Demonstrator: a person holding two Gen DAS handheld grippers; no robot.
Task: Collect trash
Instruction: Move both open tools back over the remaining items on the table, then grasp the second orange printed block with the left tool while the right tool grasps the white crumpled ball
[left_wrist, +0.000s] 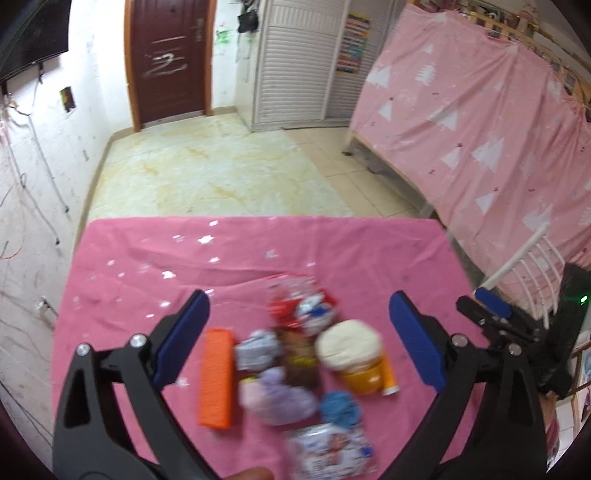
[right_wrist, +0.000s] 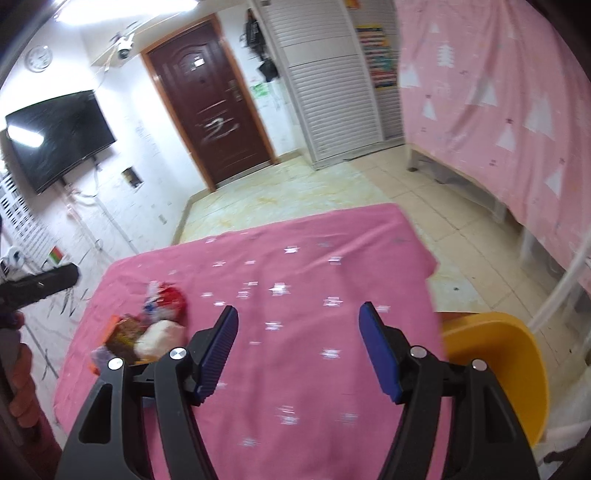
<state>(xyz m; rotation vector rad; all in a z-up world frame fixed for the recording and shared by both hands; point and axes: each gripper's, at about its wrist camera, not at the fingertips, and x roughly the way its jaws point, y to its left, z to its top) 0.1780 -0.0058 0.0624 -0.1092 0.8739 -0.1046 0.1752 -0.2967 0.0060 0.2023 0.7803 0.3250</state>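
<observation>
Trash, a blurred heap of crumpled wrappers (left_wrist: 295, 354), lies at six o'clock on the pink star-print cloth surface (left_wrist: 147, 266) between the spread left tongs (left_wrist: 299, 339). Right wrist: spread right tongs (right_wrist: 298, 347) hold nothing; heap at nine o'clock, bare cloth ahead, orange plastic bin (right_wrist: 506, 362) beyond the three o'clock edge.

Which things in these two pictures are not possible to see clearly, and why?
- Trash pile, left wrist view: motion blur; wrapper prints unreadable.
- White packet, left wrist view: its lower part is cut by the bottom edge.
- Trash pile, right wrist view: partly hidden behind the right gripper.
- Yellow bin, right wrist view: inside hidden by gripper and tablecloth.
</observation>
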